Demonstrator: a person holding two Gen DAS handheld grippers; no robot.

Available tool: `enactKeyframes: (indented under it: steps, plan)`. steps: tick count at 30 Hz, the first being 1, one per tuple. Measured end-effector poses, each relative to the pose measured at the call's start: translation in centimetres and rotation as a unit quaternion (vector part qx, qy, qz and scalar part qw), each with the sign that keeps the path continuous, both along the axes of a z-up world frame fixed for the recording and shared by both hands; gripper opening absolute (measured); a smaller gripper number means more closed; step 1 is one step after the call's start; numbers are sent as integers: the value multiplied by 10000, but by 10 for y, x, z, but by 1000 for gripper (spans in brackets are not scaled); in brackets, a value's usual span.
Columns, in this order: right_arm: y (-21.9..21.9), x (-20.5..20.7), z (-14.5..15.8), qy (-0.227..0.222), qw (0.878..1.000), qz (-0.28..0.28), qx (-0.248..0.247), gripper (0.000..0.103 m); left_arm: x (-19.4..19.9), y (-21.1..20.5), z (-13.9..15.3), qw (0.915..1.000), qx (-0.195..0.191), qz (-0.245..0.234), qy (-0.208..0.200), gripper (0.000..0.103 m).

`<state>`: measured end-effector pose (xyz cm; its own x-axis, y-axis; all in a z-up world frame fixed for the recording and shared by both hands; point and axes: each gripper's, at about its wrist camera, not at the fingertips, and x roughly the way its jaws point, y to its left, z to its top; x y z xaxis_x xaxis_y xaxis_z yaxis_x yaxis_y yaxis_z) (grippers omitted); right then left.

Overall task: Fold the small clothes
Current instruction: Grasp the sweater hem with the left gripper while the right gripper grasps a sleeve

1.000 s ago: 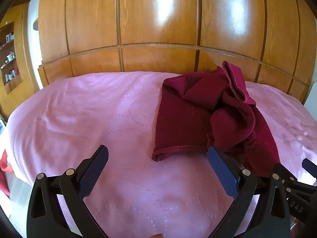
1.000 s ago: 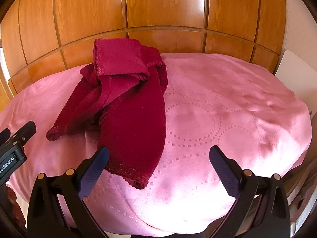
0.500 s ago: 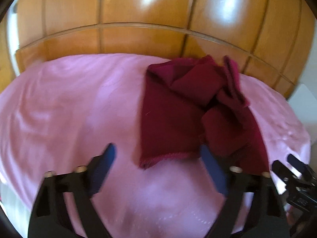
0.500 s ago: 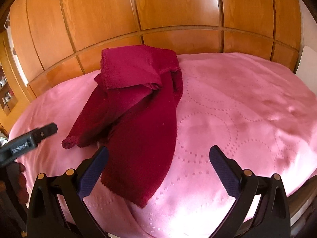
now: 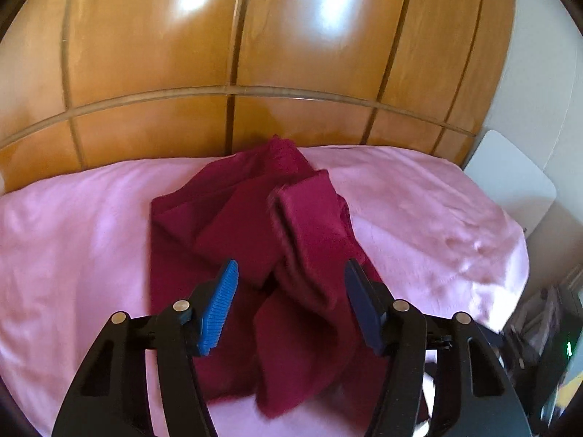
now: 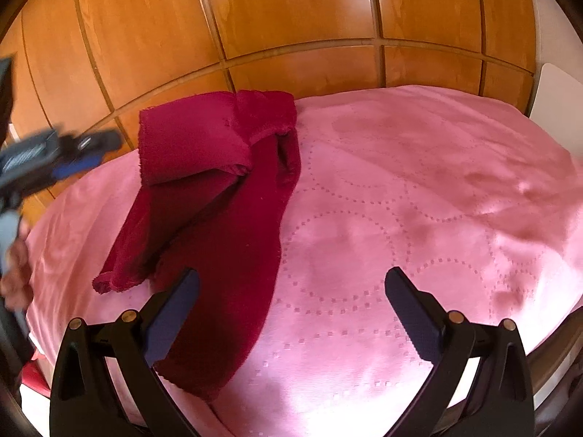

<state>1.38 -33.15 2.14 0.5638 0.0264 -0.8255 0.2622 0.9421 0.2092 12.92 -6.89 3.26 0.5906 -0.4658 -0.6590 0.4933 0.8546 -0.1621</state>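
A crumpled dark red garment [image 5: 255, 240] lies in loose folds on the pink bedspread [image 5: 73, 240]. It also shows in the right wrist view [image 6: 218, 196], left of centre on the bedspread [image 6: 400, 218]. My left gripper [image 5: 291, 276] is open and empty, hovering above the garment's middle folds. In the right wrist view it shows as a blurred shape [image 6: 76, 153] at the left edge. My right gripper [image 6: 291, 284] is open and empty, low over the garment's near right edge, its left finger [image 6: 171, 313] above the cloth.
A glossy wooden panelled wall [image 5: 255, 54] stands right behind the bed. A white board-like object [image 5: 510, 178] leans at the bed's right end. Dark clutter [image 5: 546, 327] sits on the floor past the bed's right corner.
My left gripper has swung right and forward, from beside the garment's left hem to above its middle. My right gripper has moved slightly closer. The garment has not moved.
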Motion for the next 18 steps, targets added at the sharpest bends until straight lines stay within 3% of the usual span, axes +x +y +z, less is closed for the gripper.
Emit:
enactKeyframes:
  steps: [2, 4, 5, 8, 12, 16, 18]
  plan:
    - [-2, 0, -2, 34, 10000, -22, -5, 101, 13, -17, -6, 9999, 93, -74, 67, 60]
    - [-3, -1, -2, 32, 10000, -33, -23, 101, 27, -33, -13, 9994, 109, -215, 255, 30]
    - [-4, 0, -1, 27, 10000, -33, -47, 101, 35, -36, -16, 9989, 102, -240, 384, 3]
    - [-6, 1, 1, -23, 9999, 4, -150, 101, 44, -16, -7, 9993, -276, 2, 259, 3]
    - [-6, 5, 3, -80, 9997, 115, -222, 101, 48, 62, 20, 9942, -818, 697, -32, 3]
    - [-3, 16, 11, -229, 9991, 343, -34, 100, 51, 162, 38, 9800, -783, 1793, -356, 3]
    - [3, 25, 16, -300, 9981, 521, 113, 93, 55, 213, 39, 9683, -670, 2376, -376, 3]
